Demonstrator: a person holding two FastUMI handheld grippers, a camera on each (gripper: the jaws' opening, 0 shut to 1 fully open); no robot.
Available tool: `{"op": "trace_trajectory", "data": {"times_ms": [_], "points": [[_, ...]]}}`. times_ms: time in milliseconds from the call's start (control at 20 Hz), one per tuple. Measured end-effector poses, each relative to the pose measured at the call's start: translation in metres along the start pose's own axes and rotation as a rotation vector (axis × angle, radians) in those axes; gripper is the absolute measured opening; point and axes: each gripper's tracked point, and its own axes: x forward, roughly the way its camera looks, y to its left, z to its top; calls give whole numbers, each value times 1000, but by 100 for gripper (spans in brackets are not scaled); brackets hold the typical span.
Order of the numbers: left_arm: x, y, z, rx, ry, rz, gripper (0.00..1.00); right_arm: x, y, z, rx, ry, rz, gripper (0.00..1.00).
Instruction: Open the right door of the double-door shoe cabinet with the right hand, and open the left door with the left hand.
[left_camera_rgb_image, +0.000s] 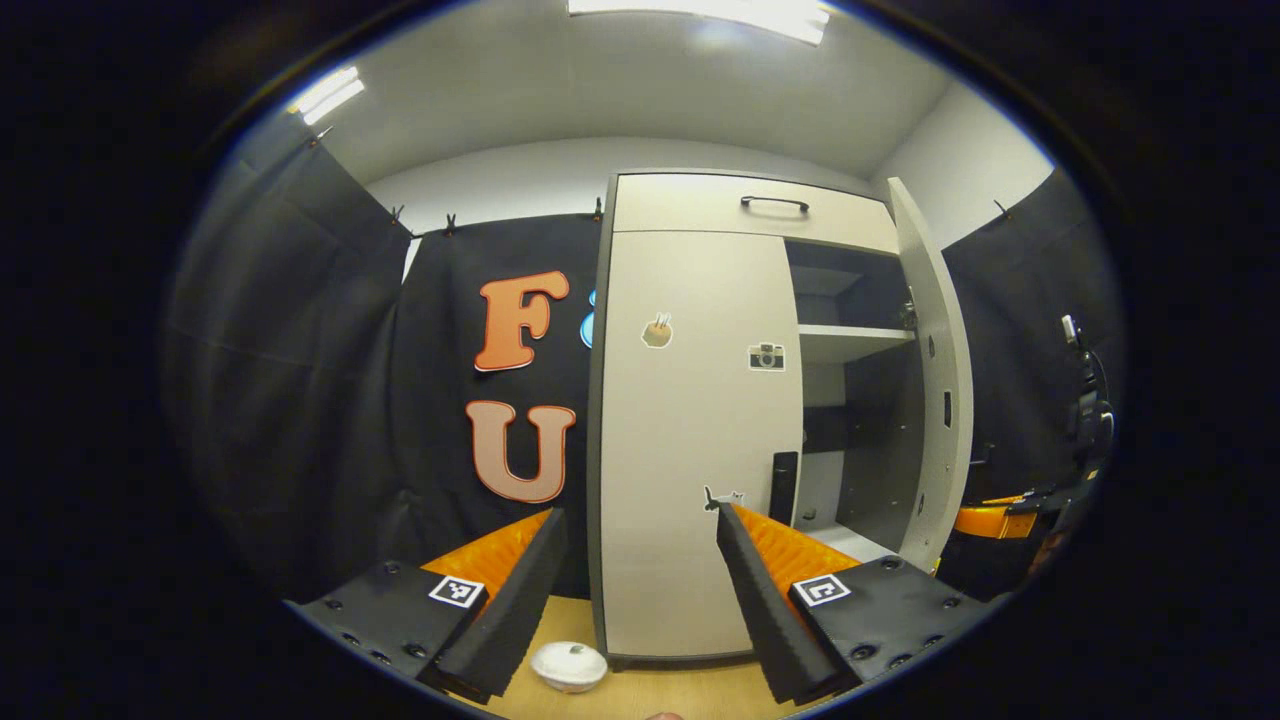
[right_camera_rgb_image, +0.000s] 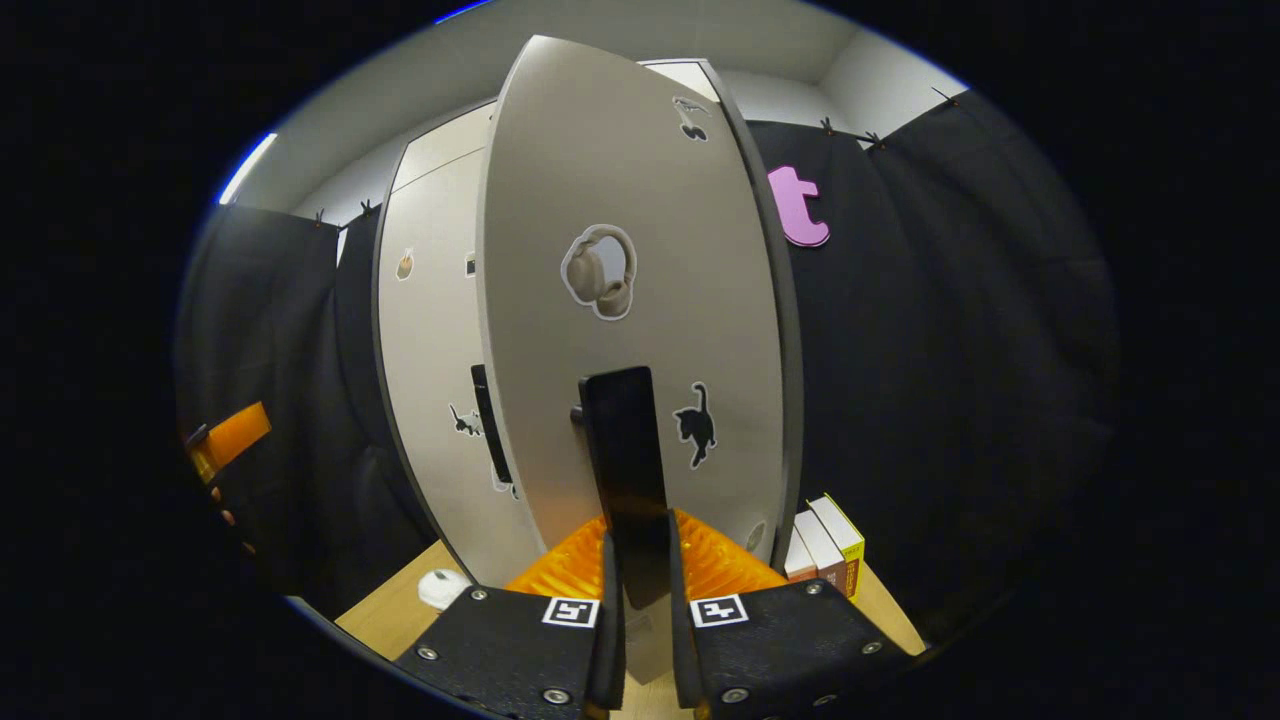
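In the right gripper view, my right gripper (right_camera_rgb_image: 638, 590) is pinching the dark vertical handle (right_camera_rgb_image: 625, 470) of the right door (right_camera_rgb_image: 620, 200), one finger pressed on each side of it. That door is swung out toward the camera and covers most of the cabinet behind it. The handle's lower end is hidden between the fingers. To the left, the left door (right_camera_rgb_image: 430, 330) sits flush and closed, its own dark handle (right_camera_rgb_image: 490, 425) partly covered by the open door's edge. A few books (right_camera_rgb_image: 825, 545) stand on the wooden floor (right_camera_rgb_image: 400, 610) just right of the cabinet.

In the left gripper view, my left gripper (left_camera_rgb_image: 640, 585) is spread wide and holds nothing, well short of the shoe cabinet (left_camera_rgb_image: 750, 205). The closed left door (left_camera_rgb_image: 695, 420) stands straight ahead between the fingers; its handle (left_camera_rgb_image: 783, 485) lies just above the right fingertip. The right door (left_camera_rgb_image: 940, 380) stands open, showing a shelf (left_camera_rgb_image: 850, 342) inside. A small white bowl (left_camera_rgb_image: 568, 665) sits on the floor near the cabinet's base. At the far right edge something orange and dark appears, too distorted for me to identify.

Both grippers point level at the cabinet front.
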Motion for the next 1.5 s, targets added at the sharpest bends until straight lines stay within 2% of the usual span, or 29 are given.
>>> {"op": "trace_trajectory", "data": {"times_ms": [300, 350, 600, 900, 1150, 1250, 1300, 1350, 1400, 1500], "points": [[12, -41, -2, 3, 9, -65, 95, -5, -16, 4, -5, -27, -42, 16], [14, -46, -1, 8, 6, -70, 96, -5, -18, 4, -8, -30, -44, 13], [26, -64, -9, 4, 28, -89, 96, -9, -23, 7, 15, -50, -41, 14], [51, -88, -26, 34, 56, -121, 95, -14, -41, 11, -5, -67, -80, 13], [78, -100, -46, 25, 89, -134, 96, -18, -74, 15, -17, -81, -190, 12], [90, -104, -57, 10, 116, -137, 96, -23, -87, 17, -16, -85, -230, 6], [96, -104, -59, 12, 121, -132, 96, -25, -89, 20, -1, -95, -233, 17], [102, -103, -61, 15, 125, -125, 97, -26, -88, 22, 24, -103, -221, 17], [106, -105, -63, 14, 134, -122, 97, -27, -83, 24, 52, -112, -198, 5], [117, -111, -64, 3, 141, -124, 97, -29, -82, 27, 68, -128, -182, 5]]}}
